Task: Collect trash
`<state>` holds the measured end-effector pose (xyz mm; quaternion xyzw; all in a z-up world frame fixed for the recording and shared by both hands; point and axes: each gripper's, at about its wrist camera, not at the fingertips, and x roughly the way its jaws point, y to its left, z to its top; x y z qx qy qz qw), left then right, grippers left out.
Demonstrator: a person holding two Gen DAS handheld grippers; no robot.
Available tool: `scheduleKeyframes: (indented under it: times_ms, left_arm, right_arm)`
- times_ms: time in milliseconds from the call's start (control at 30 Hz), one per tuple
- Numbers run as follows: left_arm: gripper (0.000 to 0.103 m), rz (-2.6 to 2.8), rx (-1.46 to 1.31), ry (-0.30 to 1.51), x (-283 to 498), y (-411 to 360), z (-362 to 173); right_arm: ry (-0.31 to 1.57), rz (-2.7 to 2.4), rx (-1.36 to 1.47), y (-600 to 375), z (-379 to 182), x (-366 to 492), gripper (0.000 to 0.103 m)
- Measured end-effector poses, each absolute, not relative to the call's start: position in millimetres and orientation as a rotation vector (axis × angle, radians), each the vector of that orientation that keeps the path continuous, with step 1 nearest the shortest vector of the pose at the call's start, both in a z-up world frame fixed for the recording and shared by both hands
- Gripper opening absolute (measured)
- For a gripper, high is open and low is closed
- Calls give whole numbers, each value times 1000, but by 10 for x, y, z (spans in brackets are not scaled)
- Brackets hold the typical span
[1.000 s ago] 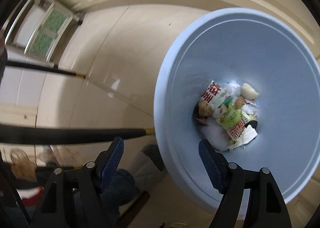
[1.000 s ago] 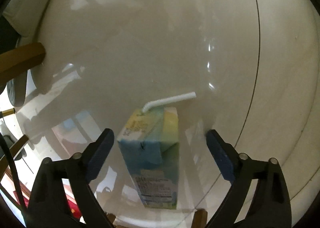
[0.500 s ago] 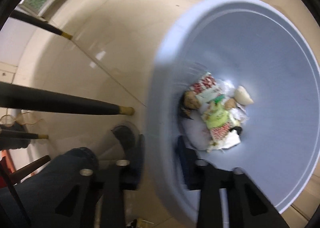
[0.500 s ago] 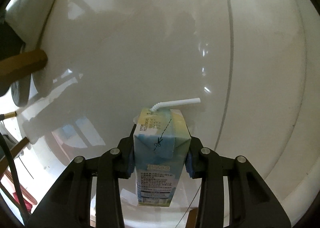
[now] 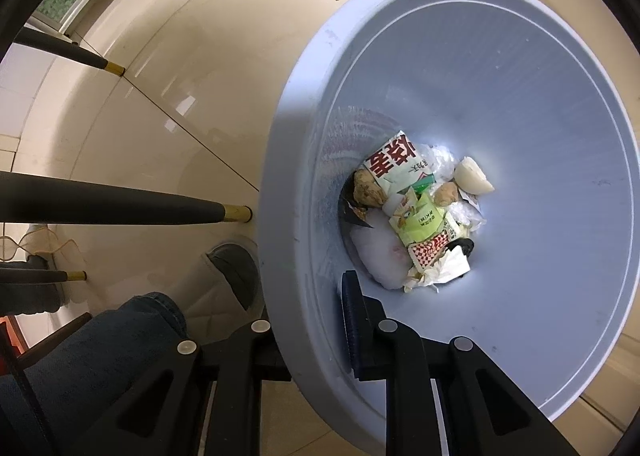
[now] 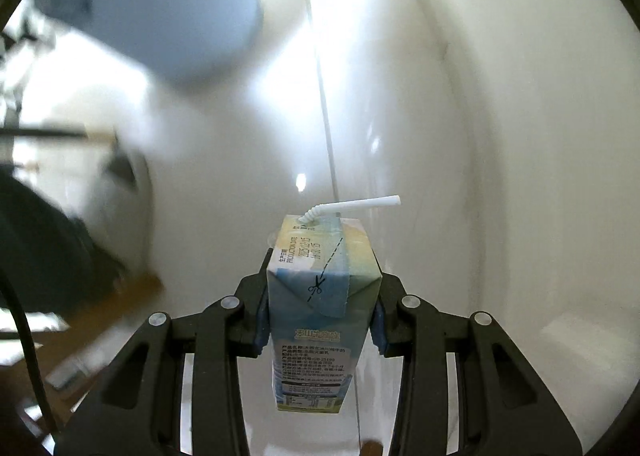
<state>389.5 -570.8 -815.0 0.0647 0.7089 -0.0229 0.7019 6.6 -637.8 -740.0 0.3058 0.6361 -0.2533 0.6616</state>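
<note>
The rim of the bin (image 5: pixel 304 184) is clamped by the left gripper (image 5: pixel 308 320), while the milk carton (image 6: pixel 320 296) is clamped in the right gripper (image 6: pixel 318 320).

The left tool (image 5: pixel 308 320) points straight down, its two fingers closed on the rim of the bin (image 5: pixel 280 160), one outside and one inside. The right tool (image 6: pixel 318 316) also points down, both pads pressed against the milk carton (image 6: pixel 316 296).
</note>
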Motion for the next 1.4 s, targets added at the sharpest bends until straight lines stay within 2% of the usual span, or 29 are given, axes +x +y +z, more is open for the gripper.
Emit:
scheduleKeyframes:
  times_ms: [333,500,733,933,1133,1200,1267,1333,1400]
  left_arm:
    - [15,-77,119,1618,3934,-5646,-8064]
    - [14,-81,92,1630,3994,-5556,-7900]
    - [13,-41,71,1644,4071,-5457,-7749]
    - [13,-34,85,1635,4110,-5456,-7643]
    - [14,-17,87,1649,4103,-5425,-7634]
    - [15,-11,87,1654,4116,-5398,-7658]
    - [19,3,105,1649,4116,-5390,-7660]
    - [22,4,136,1627,4128,-5444,-7631]
    - [40,2,193,1607,4126,-5513,-7603]
  right_arm:
    - [1077,-525,556,-7424,-5734,1191,36]
    - [975,-408,518,-7475,-5319,1851,36]
    - [981,-237,521,-7304,-5362,2689,36]
    - [1098,-159,506,-7228,-5821,3105,36]
    - [1190,-153,495,-7203,-6167,3114,37]
    - [1209,-167,486,-7178,-6228,3093,42]
    - [1221,-179,492,-7199,-6279,3066,65]
    - [1215,-203,502,-7217,-6286,3012,79]
    - [1216,-209,510,-7233,-6272,2972,88]
